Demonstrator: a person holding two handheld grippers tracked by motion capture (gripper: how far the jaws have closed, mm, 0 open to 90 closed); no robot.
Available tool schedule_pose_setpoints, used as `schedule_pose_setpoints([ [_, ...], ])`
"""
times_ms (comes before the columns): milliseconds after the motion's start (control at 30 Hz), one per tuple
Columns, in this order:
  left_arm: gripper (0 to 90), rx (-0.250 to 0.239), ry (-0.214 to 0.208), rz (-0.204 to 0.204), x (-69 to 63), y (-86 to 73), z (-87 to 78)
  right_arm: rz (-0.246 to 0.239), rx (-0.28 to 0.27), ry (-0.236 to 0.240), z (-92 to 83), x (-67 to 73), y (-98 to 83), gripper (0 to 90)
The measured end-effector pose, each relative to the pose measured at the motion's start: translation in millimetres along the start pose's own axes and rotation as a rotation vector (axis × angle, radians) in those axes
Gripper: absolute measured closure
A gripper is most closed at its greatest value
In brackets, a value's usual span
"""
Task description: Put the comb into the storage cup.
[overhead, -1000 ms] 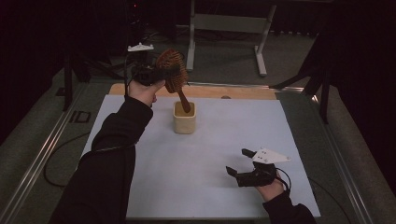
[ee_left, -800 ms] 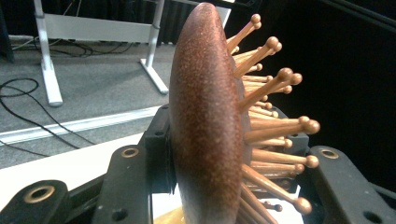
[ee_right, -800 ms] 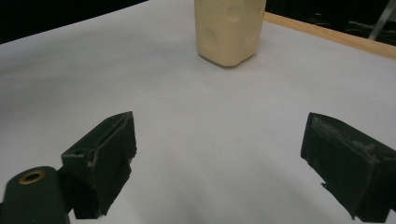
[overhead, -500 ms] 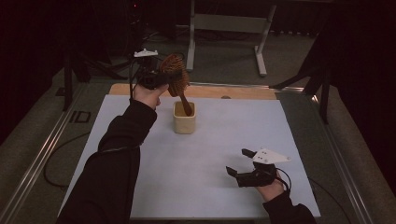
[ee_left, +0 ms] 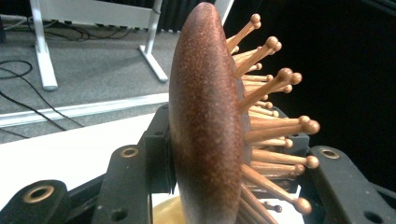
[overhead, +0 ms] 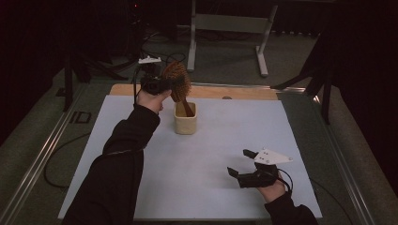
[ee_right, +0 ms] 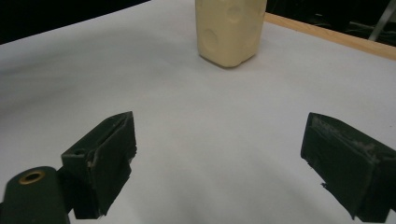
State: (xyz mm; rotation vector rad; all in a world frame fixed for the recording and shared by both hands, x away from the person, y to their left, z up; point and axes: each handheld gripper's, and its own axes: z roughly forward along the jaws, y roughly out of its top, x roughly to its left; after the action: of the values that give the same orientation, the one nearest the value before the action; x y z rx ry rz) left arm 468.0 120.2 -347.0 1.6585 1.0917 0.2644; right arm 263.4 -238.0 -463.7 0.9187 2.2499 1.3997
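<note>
Left gripper (overhead: 170, 85) is clamped on the head of the brown wooden paddle hairbrush with ball-tipped wooden pins (overhead: 177, 83), one jaw on the smooth back, the other in among the pins. The brush handle points down into the small cream rectangular holder cup (overhead: 186, 120), which stands on the white sheet (overhead: 206, 154) toward the far side of the table, just short of the bare wooden strip (overhead: 244, 92).

Step in hand, as I read it: seating the brush handle-first in the cup. To do it well:
- keep the handle in line with the cup's opening, lower straight, no sideways drag. The cup looks light and nothing is steadying it.
- let the handle bottom out before the jaws spread; the head is heavy and sits high, so a lean could tip the cup.
- release slowly, since the pin-side jaw could snag on the ball tips.

Right gripper (overhead: 245, 165) rests on the sheet at the near right, jaws wide apart with nothing between them, well apart from the cup. It could move in and brace the cup if needed.

Brush up close in the left gripper view (ee_left: 210, 126): speckled reddish-brown oval back, convex and smooth; pale wooden pins fan out on the other side, each with a round knob. From the right gripper view the cup (ee_right: 229, 30) shows shallow round dimples in its walls.
</note>
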Motion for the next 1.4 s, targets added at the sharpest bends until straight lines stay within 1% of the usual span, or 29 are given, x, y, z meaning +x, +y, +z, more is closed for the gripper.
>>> schedule_pose_setpoints([
  [233,53.6,0.014,-0.002,-0.013,4.4,-8.0,5.9,0.005,-0.001,0.001,0.1,-0.3,-0.3,10.1],
  [467,53.6,0.020,-0.010,-0.026,8.9,-14.9,10.2,-0.001,0.001,-0.003,0.1,-0.5,-0.5,10.1],
  [667,53.6,0.026,-0.012,-0.031,11.2,-19.0,13.4,-0.001,0.003,-0.005,-0.1,-0.5,-0.4,10.1],
  [1067,53.6,0.027,-0.021,-0.053,17.7,-26.7,18.6,0.000,0.003,-0.003,-0.3,-0.2,-0.1,10.1],
  [1333,53.4,0.042,-0.025,-0.065,22.0,-33.2,22.8,0.004,0.007,-0.002,-0.1,0.1,-0.1,10.1],
  [1400,53.4,0.045,-0.027,-0.070,23.4,-34.8,23.7,-0.001,0.006,-0.002,0.1,-0.2,-0.3,10.1],
])
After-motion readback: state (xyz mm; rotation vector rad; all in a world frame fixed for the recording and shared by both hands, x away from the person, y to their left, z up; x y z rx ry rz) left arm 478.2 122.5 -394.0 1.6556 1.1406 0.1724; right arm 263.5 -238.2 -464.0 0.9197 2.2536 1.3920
